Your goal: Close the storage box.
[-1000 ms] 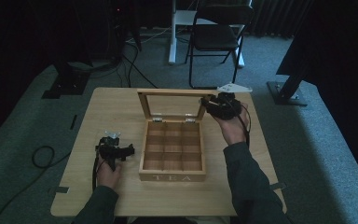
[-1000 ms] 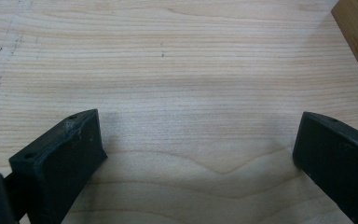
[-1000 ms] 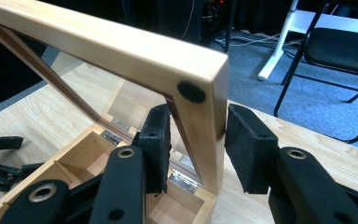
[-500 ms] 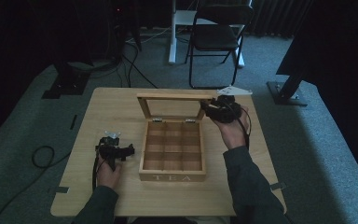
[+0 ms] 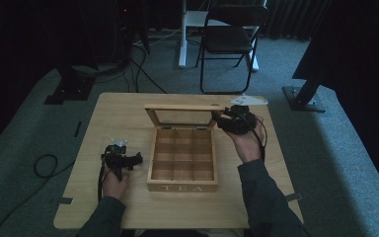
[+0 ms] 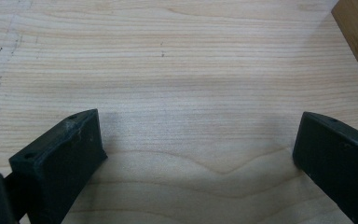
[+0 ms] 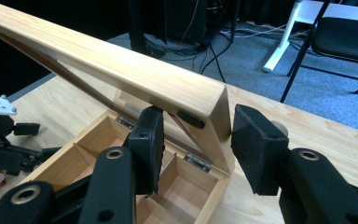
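My right gripper [image 5: 224,120] reaches to the far right corner of the tea box [image 5: 182,159], its jaws straddling the raised lid [image 7: 121,70] with a little gap on each side, not clamped. My left gripper [image 5: 128,160] rests low on the table [image 6: 177,60] left of the box, jaws wide and empty. The right gripper view shows the hinges and empty compartments. A folding chair [image 5: 229,42] stands on grey carpet beyond.
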`<act>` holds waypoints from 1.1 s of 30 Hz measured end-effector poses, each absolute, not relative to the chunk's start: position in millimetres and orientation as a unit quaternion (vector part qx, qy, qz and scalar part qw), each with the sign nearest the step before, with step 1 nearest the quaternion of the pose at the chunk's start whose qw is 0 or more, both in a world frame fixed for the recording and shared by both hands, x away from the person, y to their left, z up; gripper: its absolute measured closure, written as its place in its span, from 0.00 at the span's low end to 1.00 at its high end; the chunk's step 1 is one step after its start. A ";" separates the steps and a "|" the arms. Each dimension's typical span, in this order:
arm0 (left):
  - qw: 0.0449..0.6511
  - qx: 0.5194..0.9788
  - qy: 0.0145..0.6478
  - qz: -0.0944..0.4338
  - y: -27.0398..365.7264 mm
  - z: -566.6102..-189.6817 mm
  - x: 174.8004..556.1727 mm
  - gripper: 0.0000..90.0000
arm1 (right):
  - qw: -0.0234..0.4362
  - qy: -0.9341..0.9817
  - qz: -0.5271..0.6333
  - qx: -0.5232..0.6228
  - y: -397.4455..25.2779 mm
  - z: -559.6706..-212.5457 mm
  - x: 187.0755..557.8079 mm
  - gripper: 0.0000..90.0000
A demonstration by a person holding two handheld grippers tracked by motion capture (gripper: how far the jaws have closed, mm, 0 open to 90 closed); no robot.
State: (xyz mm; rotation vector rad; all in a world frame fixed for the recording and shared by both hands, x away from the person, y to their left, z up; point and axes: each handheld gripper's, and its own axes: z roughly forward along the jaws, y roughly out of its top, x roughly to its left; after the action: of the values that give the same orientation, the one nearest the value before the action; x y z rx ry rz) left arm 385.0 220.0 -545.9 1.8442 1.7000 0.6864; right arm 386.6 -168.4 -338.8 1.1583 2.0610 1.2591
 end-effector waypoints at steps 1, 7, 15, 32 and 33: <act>0.267 0.683 0.630 0.254 220.0 -545.9 385.0 0.02 | 0.229 0.750 0.458 0.420 -168.7 -338.9 385.9 0.60; 0.266 0.685 0.629 0.254 220.3 -545.8 385.0 0.02 | 0.230 0.750 0.456 0.420 -168.5 -338.9 379.5 0.59; 0.269 0.682 0.630 0.256 219.7 -546.2 385.2 0.02 | 0.232 0.753 0.455 0.415 -168.3 -343.8 371.5 0.59; 0.269 0.681 0.631 0.256 219.6 -546.3 385.2 0.02 | 0.228 0.754 0.456 0.413 -169.8 -354.1 354.8 0.58; 0.269 0.681 0.631 0.256 219.6 -546.3 385.2 0.02 | 0.228 0.755 0.455 0.413 -169.8 -354.7 353.6 0.58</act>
State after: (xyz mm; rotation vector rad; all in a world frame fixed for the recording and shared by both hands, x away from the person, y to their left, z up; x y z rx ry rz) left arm 385.2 219.6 -546.3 1.8371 1.7010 0.6903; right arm 353.6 -169.8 -354.7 1.1388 2.0792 1.2536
